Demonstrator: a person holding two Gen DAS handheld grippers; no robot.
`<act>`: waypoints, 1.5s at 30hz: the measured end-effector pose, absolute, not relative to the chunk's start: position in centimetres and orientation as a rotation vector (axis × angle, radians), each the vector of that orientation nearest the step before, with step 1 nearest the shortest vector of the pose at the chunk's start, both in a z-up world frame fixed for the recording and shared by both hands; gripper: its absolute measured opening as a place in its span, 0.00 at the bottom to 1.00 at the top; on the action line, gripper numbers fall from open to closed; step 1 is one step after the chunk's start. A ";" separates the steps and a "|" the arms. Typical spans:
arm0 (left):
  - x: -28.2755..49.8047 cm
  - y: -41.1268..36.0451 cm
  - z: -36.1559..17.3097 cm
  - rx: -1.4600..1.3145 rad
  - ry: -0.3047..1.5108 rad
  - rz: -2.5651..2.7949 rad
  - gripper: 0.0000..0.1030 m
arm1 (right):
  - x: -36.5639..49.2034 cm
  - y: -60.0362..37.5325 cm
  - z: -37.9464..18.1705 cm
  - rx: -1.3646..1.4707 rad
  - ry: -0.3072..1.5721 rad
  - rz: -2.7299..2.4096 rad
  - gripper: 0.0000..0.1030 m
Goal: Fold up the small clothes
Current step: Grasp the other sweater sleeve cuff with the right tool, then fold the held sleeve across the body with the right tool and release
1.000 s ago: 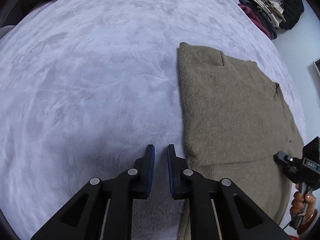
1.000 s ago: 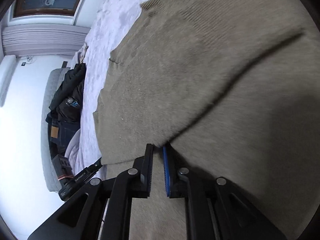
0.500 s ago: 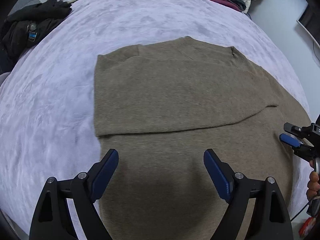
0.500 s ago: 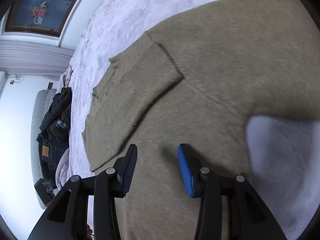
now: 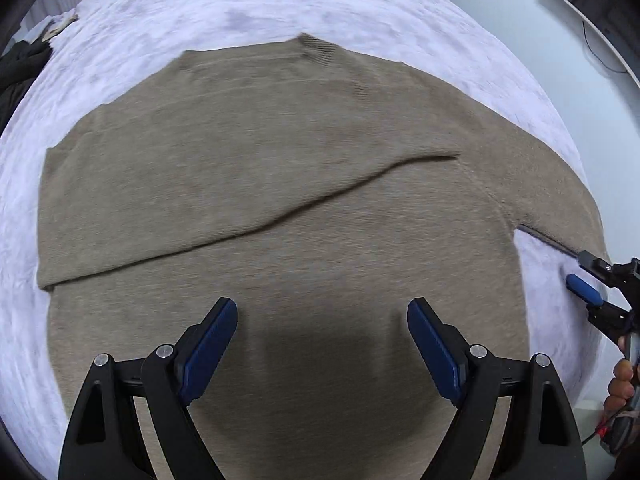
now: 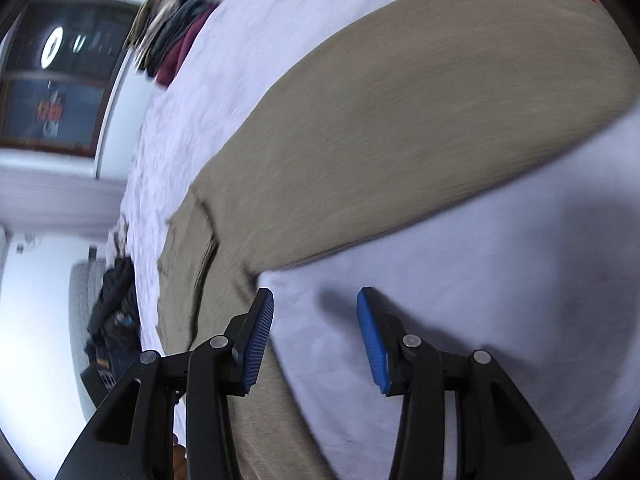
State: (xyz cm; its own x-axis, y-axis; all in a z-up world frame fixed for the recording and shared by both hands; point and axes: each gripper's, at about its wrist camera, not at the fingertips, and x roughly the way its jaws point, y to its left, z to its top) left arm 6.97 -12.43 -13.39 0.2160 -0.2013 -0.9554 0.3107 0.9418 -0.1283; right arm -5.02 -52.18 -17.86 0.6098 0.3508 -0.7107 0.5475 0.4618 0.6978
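Matt knitted khaki sweater (image 5: 280, 168), plush lilac bedspread (image 5: 280, 4), ribbed blue pads (image 6: 262, 336) on matt black plastic jaws

The black two-finger right gripper with blue ribbed pads (image 6: 315, 332) fills the lower frame, jaws apart with nothing between them, over a pale lilac plush bedspread (image 6: 460, 300). A flat taupe knitted sweater (image 6: 400, 140) sweeps from the upper right to the lower left, blurred. A stack of folded clothes (image 6: 172, 40) sits upper left; dark garments (image 6: 116, 316) lie at the left edge.
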 end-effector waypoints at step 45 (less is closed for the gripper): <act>12.5 -3.8 -12.7 -0.050 1.178 -0.190 0.85 | 19.4 -38.1 -8.7 0.969 0.753 0.550 0.07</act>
State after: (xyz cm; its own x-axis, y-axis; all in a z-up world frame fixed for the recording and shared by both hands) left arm 12.53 -3.79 -12.71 0.3688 -0.1742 -0.9131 0.1215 0.9829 -0.1384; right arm 19.43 -38.09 -8.74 0.6271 0.7118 -0.3164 -0.0859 0.4669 0.8802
